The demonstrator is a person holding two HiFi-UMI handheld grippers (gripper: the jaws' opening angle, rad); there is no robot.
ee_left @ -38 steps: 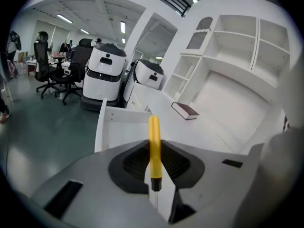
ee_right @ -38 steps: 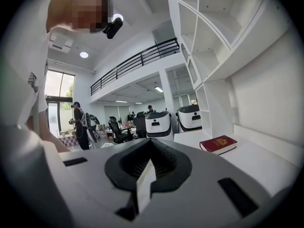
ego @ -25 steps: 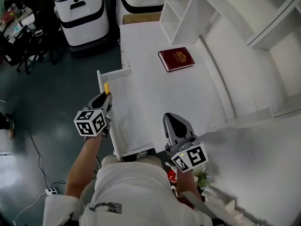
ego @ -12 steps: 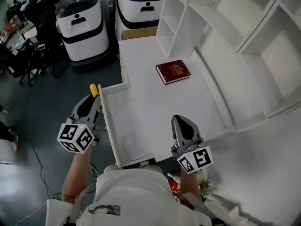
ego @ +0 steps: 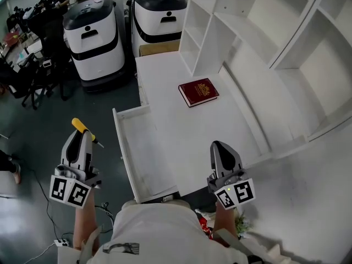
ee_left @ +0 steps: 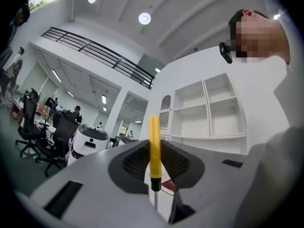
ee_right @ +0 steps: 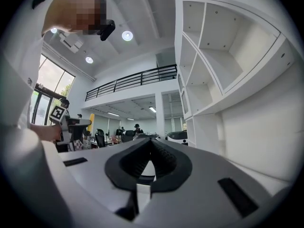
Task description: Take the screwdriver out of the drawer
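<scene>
Compared with a second earlier, the left gripper (ego: 81,135) has come up out of the open white drawer (ego: 144,157) and has moved to the left of it, over the dark floor (ego: 38,120). Its jaws are almost closed and they pinch the screwdriver with the yellow plastic handle (ego: 80,126). In the left gripper view the handle stands upright between the pads, with the thin metal shaft below. So the screwdriver is already outside the drawer, up and to the left of it.

Right of the drawer, the right gripper (ego: 220,148) hovers over the front edge of the white desk (ego: 181,126). Its jaws are together and hold nothing.

The risk now seems to be a drop. The pads hold only a narrow, smooth handle, so a quick swing could let the screwdriver turn or slip. There is no surface under it left of the drawer, so it would fall to the floor.
</scene>
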